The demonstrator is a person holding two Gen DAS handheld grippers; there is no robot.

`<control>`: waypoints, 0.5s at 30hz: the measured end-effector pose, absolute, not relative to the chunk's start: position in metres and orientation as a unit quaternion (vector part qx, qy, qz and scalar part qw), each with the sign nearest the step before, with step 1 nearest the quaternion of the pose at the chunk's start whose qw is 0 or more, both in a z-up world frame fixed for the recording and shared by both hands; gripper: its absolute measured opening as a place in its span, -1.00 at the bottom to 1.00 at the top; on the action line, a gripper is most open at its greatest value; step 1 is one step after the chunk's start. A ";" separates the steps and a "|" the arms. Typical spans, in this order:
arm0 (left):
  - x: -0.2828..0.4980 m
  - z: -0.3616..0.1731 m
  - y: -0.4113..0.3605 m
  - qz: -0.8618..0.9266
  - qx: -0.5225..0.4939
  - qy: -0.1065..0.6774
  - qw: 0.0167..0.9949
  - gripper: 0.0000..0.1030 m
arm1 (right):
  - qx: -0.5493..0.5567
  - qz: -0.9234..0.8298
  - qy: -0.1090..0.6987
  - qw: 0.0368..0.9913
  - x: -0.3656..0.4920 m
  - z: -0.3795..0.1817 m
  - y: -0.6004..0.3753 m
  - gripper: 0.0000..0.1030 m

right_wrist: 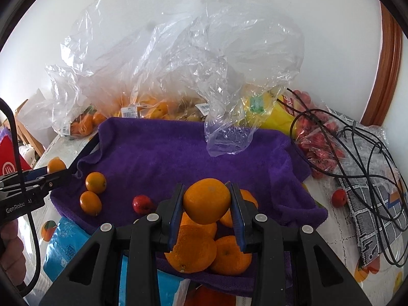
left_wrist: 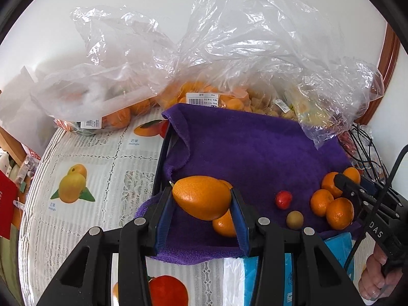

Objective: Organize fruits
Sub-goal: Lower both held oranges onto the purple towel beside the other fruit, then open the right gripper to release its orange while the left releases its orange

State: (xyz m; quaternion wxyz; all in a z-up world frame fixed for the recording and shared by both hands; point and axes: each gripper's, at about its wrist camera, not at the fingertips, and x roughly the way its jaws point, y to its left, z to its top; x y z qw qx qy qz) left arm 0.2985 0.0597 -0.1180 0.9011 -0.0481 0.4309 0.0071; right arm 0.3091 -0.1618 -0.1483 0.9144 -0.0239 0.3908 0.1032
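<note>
left gripper (left_wrist: 202,201) is clamped on an oval kumquat (left_wrist: 201,196), blue pads pressing its two ends, the fruit slung crosswise between the fingers above the near-left part of the purple towel (left_wrist: 255,148). under it, on the towel, another small orange fruit (left_wrist: 224,225) peeks out, touching nothing of the tongs that i can tell.

right gripper (right_wrist: 207,201) is closed tight on a round mandarin (right_wrist: 206,200), one pad on each flank. directly below it sits a pile of mandarins (right_wrist: 204,252) on the towel's near edge, close under the held one; whether they touch, can't tell.

over in the right wrist view, two loose kumquats (right_wrist: 93,191) lie on the towel's left side just beside the left tongs, and a small red fruit (right_wrist: 141,204) sits between them and the right gripper. behind the towel, clear plastic bags (left_wrist: 229,51) of fruit crowd the wall, one bag edge drooping onto the cloth. a tangle of black cable (right_wrist: 357,148) lies off to the right.
</note>
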 end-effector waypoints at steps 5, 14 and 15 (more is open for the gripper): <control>0.306 -0.127 0.055 0.003 -0.045 0.439 0.897 -0.19 | -0.030 0.107 0.402 0.909 0.314 -0.159 -0.157 -0.32; 0.315 -0.141 0.047 -0.007 -0.040 0.453 0.891 -0.19 | -0.025 0.122 0.404 0.906 0.315 -0.161 -0.158 -0.32; 0.315 -0.142 0.046 -0.007 -0.039 0.455 0.890 -0.19 | -0.023 0.125 0.405 0.905 0.316 -0.161 -0.157 -0.32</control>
